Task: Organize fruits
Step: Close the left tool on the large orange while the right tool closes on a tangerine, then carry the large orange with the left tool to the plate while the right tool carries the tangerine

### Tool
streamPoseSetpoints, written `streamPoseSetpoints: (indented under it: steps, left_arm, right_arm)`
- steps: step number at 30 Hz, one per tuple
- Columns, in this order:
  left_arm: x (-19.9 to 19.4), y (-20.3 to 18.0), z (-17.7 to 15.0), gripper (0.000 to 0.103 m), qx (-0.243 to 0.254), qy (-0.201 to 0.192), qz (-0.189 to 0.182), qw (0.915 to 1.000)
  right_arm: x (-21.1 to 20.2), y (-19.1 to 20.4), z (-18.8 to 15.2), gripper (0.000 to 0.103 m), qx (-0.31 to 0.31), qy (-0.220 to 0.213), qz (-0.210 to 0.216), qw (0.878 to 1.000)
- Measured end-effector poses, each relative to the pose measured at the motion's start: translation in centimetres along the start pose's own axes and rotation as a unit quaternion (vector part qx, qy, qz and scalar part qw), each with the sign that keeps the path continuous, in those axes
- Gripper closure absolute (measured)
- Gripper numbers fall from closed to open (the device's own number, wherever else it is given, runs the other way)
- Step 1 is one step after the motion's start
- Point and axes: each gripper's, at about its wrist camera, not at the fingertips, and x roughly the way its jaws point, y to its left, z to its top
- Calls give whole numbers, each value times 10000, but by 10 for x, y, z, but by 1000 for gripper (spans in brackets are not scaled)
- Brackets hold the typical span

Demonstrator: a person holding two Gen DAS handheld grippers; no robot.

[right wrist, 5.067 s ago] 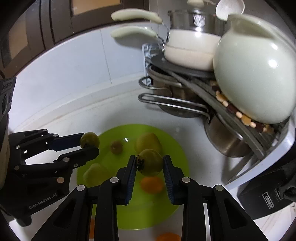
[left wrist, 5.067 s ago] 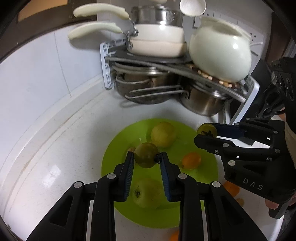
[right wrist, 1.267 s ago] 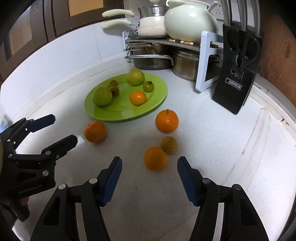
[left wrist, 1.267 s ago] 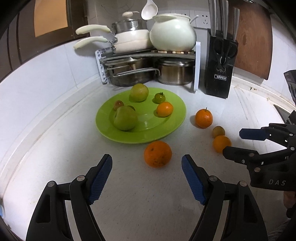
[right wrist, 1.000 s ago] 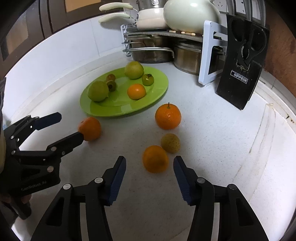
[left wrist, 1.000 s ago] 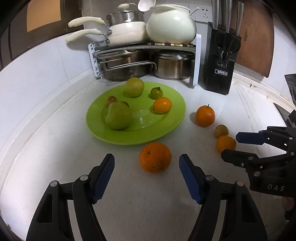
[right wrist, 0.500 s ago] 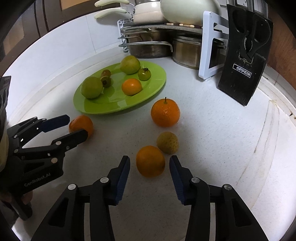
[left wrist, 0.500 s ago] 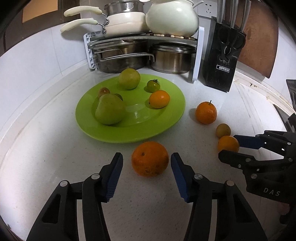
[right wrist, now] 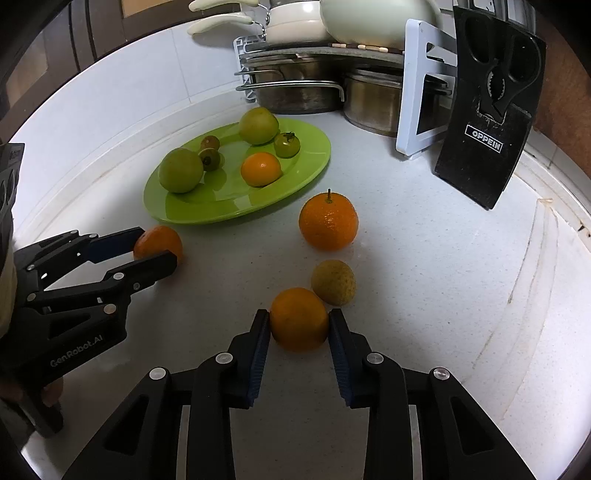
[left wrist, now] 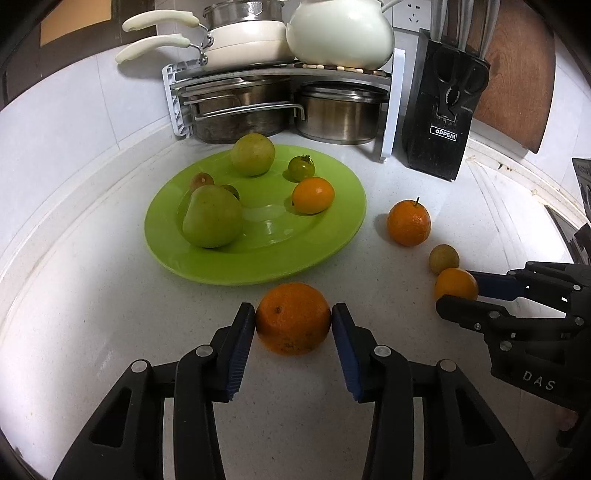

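Two knife handles (left wrist: 448, 14), left view only.

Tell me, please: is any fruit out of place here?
Yes. Four fruits lie on the counter, off the plate: two oranges between closing tongs, a stemmed orange and a small yellowish fruit.

Each camera rides low on its gripper, angled down at the counter (left wrist: 92, 295), close. Both views share the green plate (left wrist: 332, 243) (right wrist: 306, 173) and pot rack (left wrist: 177, 103) (right wrist: 243, 55).

White speckled countertop (left wrist: 92, 295) beneath white tiled wall (left wrist: 74, 110) — pot rack (left wrist: 280, 77), black knife block (left wrist: 443, 122) in the corner
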Motion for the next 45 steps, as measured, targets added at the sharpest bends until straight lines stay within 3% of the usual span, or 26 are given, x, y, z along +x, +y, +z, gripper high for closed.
streamPoseSetpoints:
  steps: [17,31,45]
  left_arm:
    - [-25,-2,0,60,-92,-191,32,9998]
    - [-65,-1,3,60,-365,-495,90,9981]
    - [-97,3,35,60,-432,-986,283,9938]
  right_arm:
    - [-17,-1,1,70,-27,-227,51,9997]
    - [-58,14,16,70,-242,-789,246,9963]
    - [-78,22,49,70,-455,-1206,590,9899]
